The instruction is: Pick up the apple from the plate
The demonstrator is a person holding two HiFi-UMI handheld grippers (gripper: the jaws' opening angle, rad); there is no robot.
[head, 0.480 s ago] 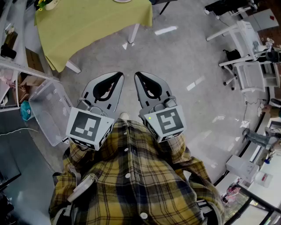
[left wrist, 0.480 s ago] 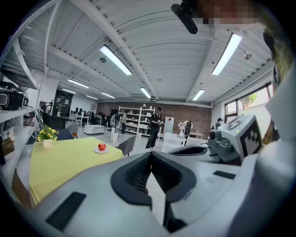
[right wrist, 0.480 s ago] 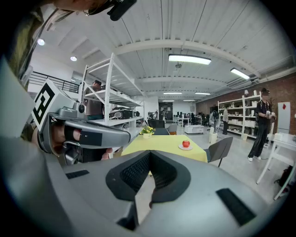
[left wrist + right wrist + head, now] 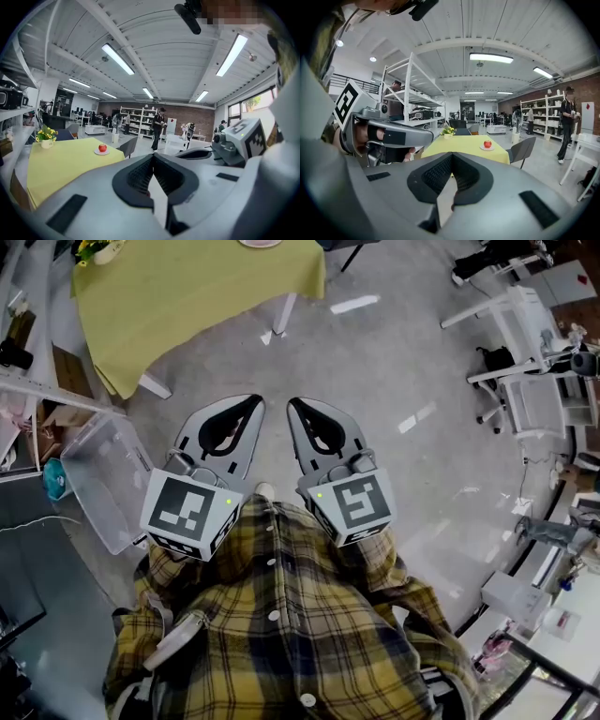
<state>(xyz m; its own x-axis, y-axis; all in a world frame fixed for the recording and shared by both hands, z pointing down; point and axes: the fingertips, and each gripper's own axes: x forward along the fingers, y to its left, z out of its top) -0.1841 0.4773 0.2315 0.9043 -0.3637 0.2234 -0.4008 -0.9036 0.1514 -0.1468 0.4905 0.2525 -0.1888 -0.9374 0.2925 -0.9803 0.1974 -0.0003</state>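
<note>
- A clear plastic bin (image 4: 103, 474) lies on the grey floor at the far left of the head view, near the left gripper's marker cube.
- The table (image 4: 187, 296), under a yellow cloth, stands at the upper left of that view. It is ahead of both grippers and well apart from them, with bare floor between.
- In the left gripper view, the red apple (image 4: 102, 148) sits on a small white plate (image 4: 101, 152) near the table's right-hand corner. It shows above and to the left of the jaw tips, far beyond them.
- A pot of yellow flowers (image 4: 46, 137) stands further left on the same cloth.
- The left gripper (image 4: 255, 404) is held in front of the person's plaid shirt (image 4: 281, 615), pointing forward and slightly down. Its jaws are pressed together with nothing between them.
- The right gripper (image 4: 292, 404) is just beside it, the two tips near each other but not touching. Its jaws are also pressed together and hold nothing.
- In the right gripper view the apple shows above and to the right of the jaw tips, again far off on its plate, with the flowers to its left.
- A grey chair (image 4: 520, 150) stands by the table's right side.
- White furniture frames (image 4: 525, 352) stand at the far right of the head view.
</note>
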